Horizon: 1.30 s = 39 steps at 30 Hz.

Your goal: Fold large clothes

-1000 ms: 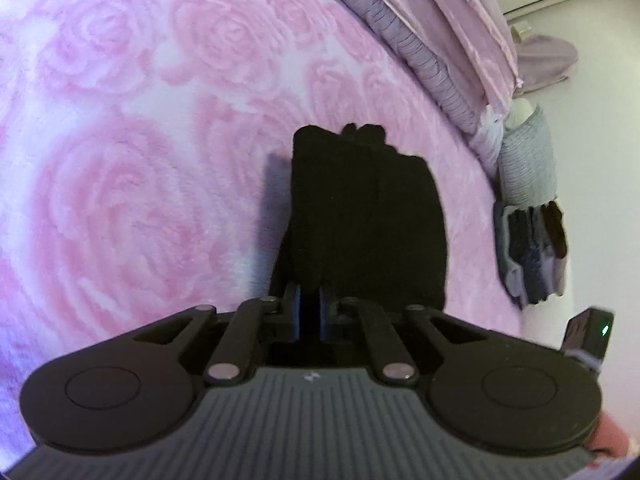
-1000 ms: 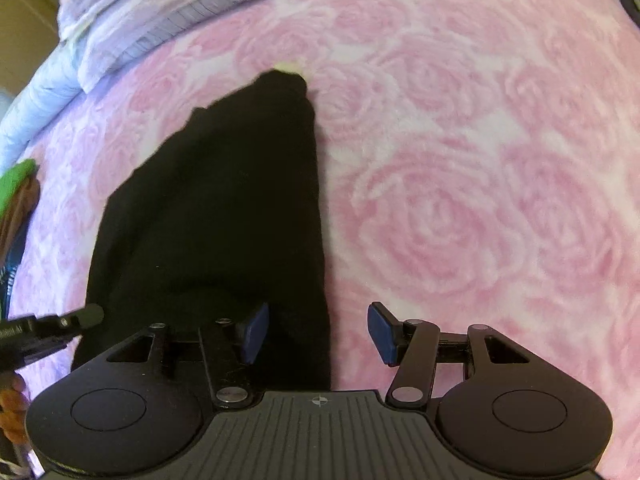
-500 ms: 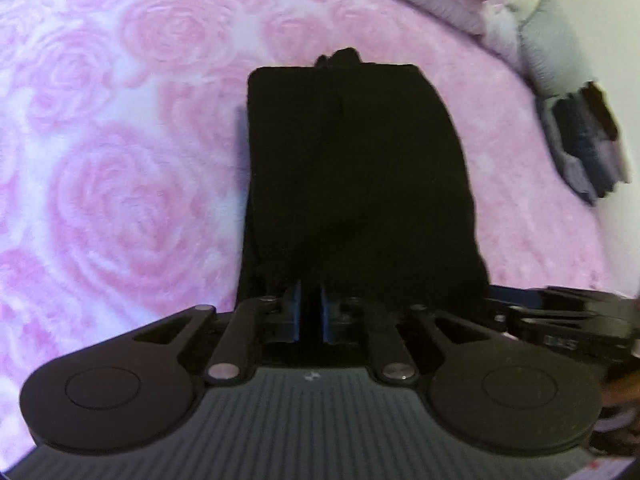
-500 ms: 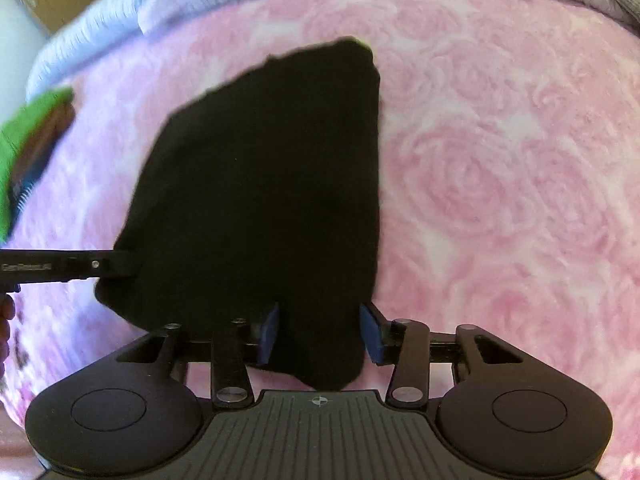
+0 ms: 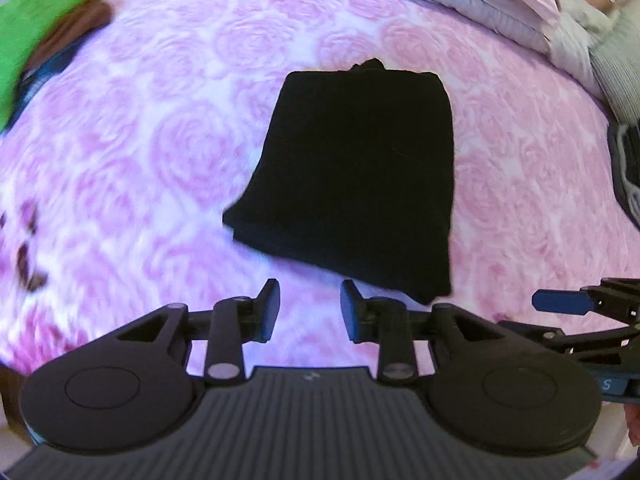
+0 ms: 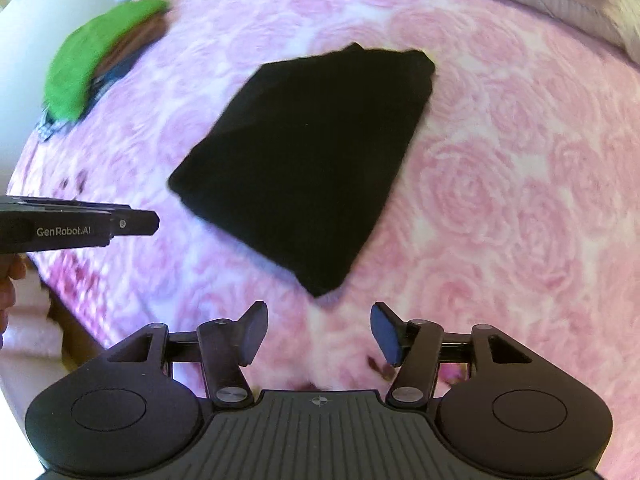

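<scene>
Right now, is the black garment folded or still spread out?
Folded. The black garment lies as a compact rectangular bundle on the pink rose blanket, and neither open gripper, left or right, touches it.

One black folded garment [image 5: 356,176] on one pink rose blanket [image 5: 160,152]. One green cloth [image 6: 92,60] off left. Two grippers, left gripper [image 5: 310,308] and right gripper [image 6: 318,332], both gaping.

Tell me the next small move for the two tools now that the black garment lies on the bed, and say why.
Probably lift both tools clear and turn toward the green pile for the next piece. The black garment lies as a compact folded rectangle on the pink rose blanket, and the left tool and right tool are both open, holding nothing, short of its near edge.
</scene>
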Each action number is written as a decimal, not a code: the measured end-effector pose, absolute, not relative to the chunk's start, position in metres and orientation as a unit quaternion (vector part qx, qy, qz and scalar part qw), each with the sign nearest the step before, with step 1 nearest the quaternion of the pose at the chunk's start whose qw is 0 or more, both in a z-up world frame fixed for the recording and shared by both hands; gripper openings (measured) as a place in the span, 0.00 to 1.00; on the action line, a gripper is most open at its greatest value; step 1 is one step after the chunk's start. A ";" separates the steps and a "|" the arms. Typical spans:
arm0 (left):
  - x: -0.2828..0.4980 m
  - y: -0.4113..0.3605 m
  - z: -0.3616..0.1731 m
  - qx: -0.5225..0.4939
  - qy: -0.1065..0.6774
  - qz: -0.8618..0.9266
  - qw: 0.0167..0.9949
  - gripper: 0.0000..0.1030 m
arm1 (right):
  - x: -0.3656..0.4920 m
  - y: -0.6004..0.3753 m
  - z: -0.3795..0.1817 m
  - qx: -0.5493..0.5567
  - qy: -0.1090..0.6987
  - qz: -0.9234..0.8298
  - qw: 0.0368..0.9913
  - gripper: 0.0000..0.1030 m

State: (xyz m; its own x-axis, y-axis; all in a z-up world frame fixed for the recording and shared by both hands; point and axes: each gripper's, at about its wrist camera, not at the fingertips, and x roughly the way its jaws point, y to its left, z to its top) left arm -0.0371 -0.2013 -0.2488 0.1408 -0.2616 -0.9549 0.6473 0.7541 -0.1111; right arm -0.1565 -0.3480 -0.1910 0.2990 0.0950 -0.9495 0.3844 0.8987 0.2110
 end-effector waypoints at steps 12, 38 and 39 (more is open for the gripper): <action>-0.090 -0.205 -0.192 0.159 0.554 -0.286 0.766 0.34 | -0.185 -0.349 -0.146 0.176 0.579 -0.053 0.795 0.53; -0.030 -0.158 -0.420 -0.374 0.565 -0.202 0.707 0.54 | -0.202 -0.518 -0.245 0.294 0.569 -0.216 0.737 0.53; -0.032 -0.160 -0.426 -0.387 0.551 -0.205 0.711 0.53 | -0.205 -0.526 -0.250 0.305 0.570 -0.225 0.729 0.53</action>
